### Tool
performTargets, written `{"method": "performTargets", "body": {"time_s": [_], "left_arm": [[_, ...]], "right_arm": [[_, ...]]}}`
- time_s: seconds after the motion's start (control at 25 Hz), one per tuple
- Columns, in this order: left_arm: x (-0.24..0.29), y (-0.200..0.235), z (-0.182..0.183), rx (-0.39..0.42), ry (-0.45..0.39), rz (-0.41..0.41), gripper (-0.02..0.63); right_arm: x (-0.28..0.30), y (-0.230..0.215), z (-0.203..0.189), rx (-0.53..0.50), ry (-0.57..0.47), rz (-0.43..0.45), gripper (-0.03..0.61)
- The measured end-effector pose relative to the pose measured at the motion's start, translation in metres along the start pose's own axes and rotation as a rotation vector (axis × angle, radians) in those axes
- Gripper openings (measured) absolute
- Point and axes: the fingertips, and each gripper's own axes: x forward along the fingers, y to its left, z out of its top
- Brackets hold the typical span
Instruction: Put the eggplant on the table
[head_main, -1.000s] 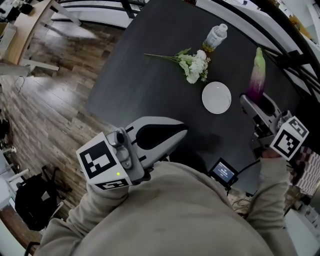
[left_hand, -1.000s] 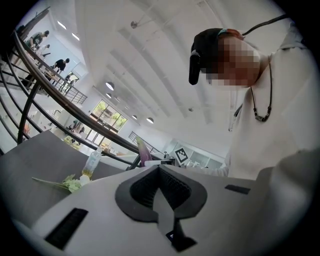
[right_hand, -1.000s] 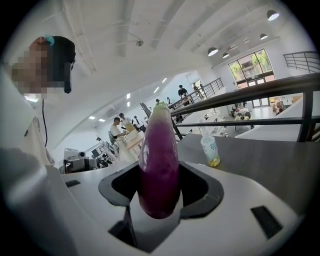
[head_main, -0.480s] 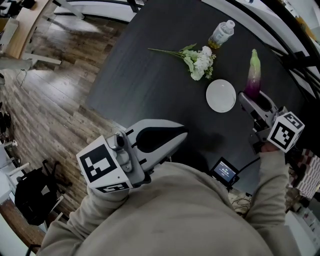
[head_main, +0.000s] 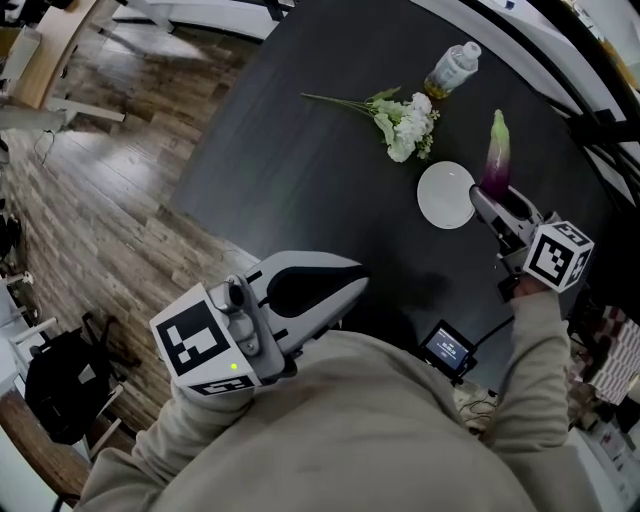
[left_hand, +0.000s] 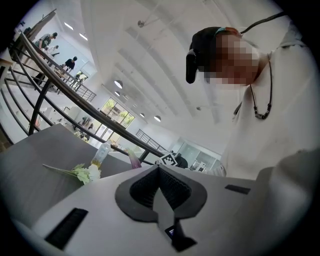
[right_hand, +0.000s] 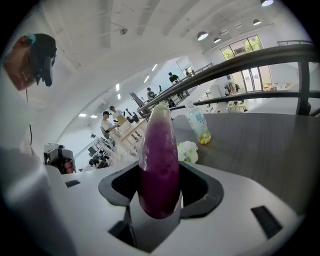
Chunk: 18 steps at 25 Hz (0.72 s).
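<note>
1. Dark round table (head_main: 300, 150), head view: a white plate (head_main: 446, 195), a flower sprig (head_main: 405, 125) and a bottle (head_main: 452, 68) lie on it. The right gripper (head_main: 492, 200) holds the eggplant (head_main: 496, 155) just beside the plate, over the tabletop. Contact with the surface cannot be confirmed. The left gripper (head_main: 330, 290) hangs near the person's body, well apart from the work.
2. Left gripper view: the jaws are closed together with nothing between them. No hazard is noted on this side.
3. Right gripper view: the jaws clamp the thick purple end of the eggplant, and its pale tip juts forward unsupported.
   - Judged risk: a glossy skin and an end-only grip could let it pivot or slip.
   - Judged risk: if released before it rests on the table, it may drop and roll against the plate or toward the nearby table rim.
   - Judged risk: a skewed descent could clip the plate.
</note>
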Motion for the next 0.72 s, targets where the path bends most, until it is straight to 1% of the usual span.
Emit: {"method": "performTargets", "body": {"time_s": [0.36,0.56,0.72], "left_arm": [[-0.011,0.001,-0.004,-0.009,-0.017,0.025,0.005],[-0.017,0.000,-0.005,-0.015,-0.025,0.041,0.005],[-0.019,0.001,-0.007,-0.016,-0.029,0.047,0.005]], "right_arm": [[0.029,-0.039,-0.038,0.024,0.115,-0.070,0.241],[0.047,-0.071,-0.070,0.023,0.208,-0.152,0.241],[0.054,-0.093,-0.088,0.036,0.250,-0.208,0.241]]}}
